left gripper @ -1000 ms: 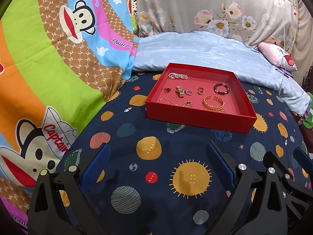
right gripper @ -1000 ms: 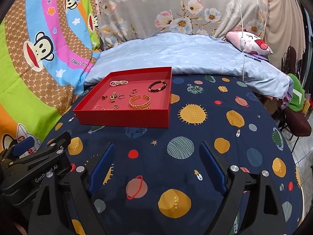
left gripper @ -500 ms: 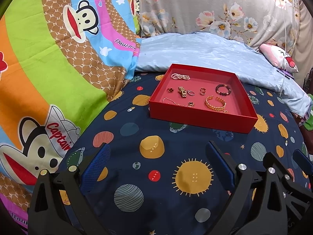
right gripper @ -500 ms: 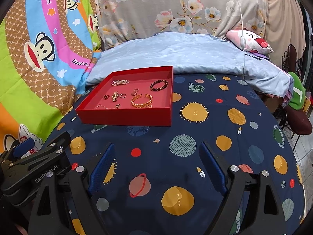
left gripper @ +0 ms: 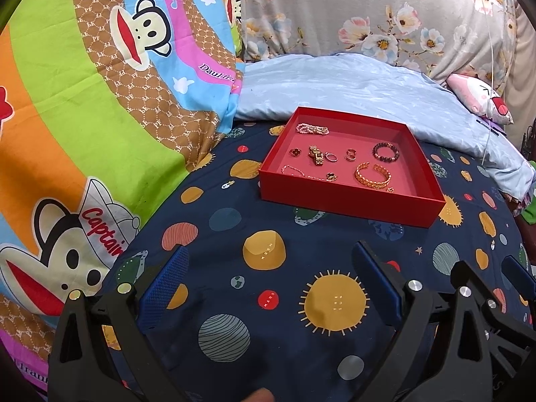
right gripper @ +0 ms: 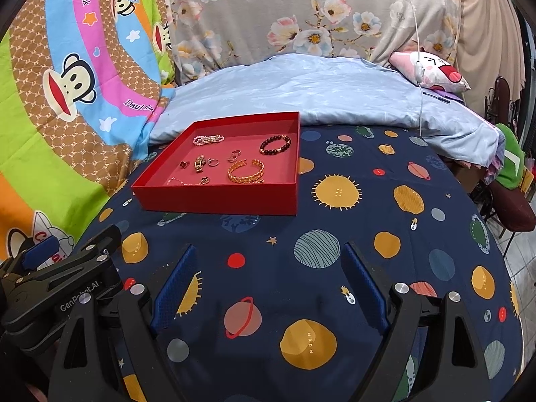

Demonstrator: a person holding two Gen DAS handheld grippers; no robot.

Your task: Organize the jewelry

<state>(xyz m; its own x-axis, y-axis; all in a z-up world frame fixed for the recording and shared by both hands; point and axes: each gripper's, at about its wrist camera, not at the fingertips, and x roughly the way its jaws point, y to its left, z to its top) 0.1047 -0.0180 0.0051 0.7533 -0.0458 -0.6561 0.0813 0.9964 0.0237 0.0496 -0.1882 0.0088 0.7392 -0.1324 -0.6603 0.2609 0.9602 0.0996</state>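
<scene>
Both views bright w/ even, diffuse light, colours saturated, only soft faint shadows under the red tray (left gripper: pixel 348 201) (right gripper: pixel 217 201), no glare, centre sharp, but heavy fisheye bending + dark vignette at corners, slight softness near edges.

"Captain" on the monkey blanket (left gripper: pixel 100 231), "MARS" on the planet sheet (left gripper: pixel 269 299), "GenRobot.AI" on the left tool (right gripper: pixel 79 296)

left tool (left gripper: pixel 269 283): spread wide, empty | red tray (left gripper: pixel 348 201): jewelry inside, ahead on planet-print sheet (left gripper: pixel 234 234)
</scene>
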